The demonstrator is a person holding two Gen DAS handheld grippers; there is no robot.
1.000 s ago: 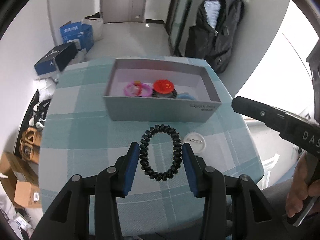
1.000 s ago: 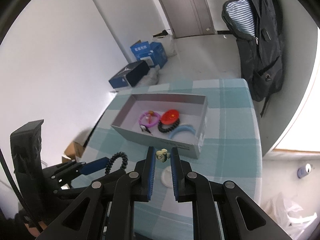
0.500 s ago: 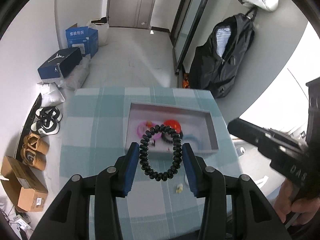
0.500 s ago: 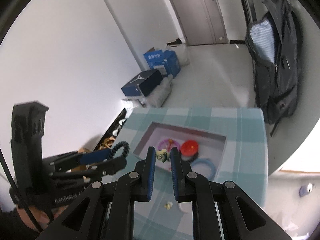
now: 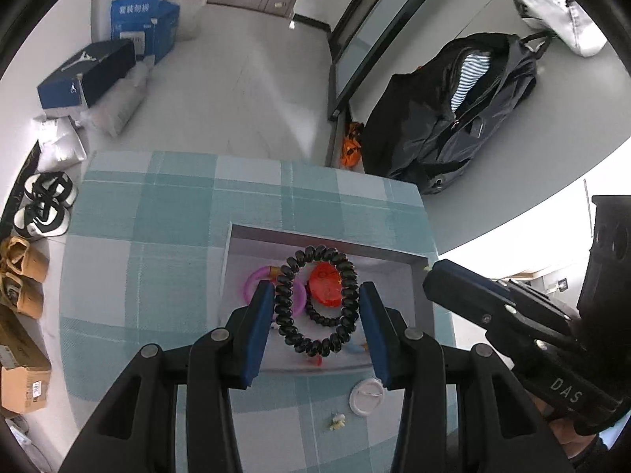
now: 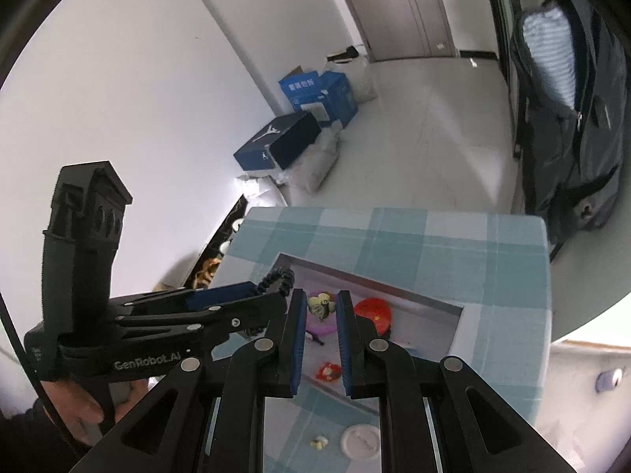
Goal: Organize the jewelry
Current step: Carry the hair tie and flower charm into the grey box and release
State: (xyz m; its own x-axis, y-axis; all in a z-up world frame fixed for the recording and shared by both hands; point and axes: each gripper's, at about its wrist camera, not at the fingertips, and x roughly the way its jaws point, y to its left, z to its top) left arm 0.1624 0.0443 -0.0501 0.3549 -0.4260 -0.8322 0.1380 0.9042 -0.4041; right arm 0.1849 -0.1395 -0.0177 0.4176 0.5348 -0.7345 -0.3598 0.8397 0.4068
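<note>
- The left gripper (image 5: 317,329) is clamping a black spiral hair tie (image 5: 318,303) between its blue pads; it is now hanging above the grey box (image 5: 420,299), no longer low over the cloth in front of it.
- The right gripper (image 6: 321,309) is pinching a small cream-and-dark charm (image 6: 321,304) in nearly closed jaws, and it too is now hovering over the box interior.
- Both carries are therefore nearing release; lowering and opening remain.
- The box is already containing a pink ring (image 5: 260,276), a red disc (image 5: 327,285) and a second black coil (image 5: 323,317).
- On the checked tablecloth (image 5: 157,236), a white round disc (image 5: 366,397) and a small yellowish piece (image 5: 338,422) are still waiting outside the box, just beside each other.
- The two grippers are working close together over one box, so a collision is possible.
</note>
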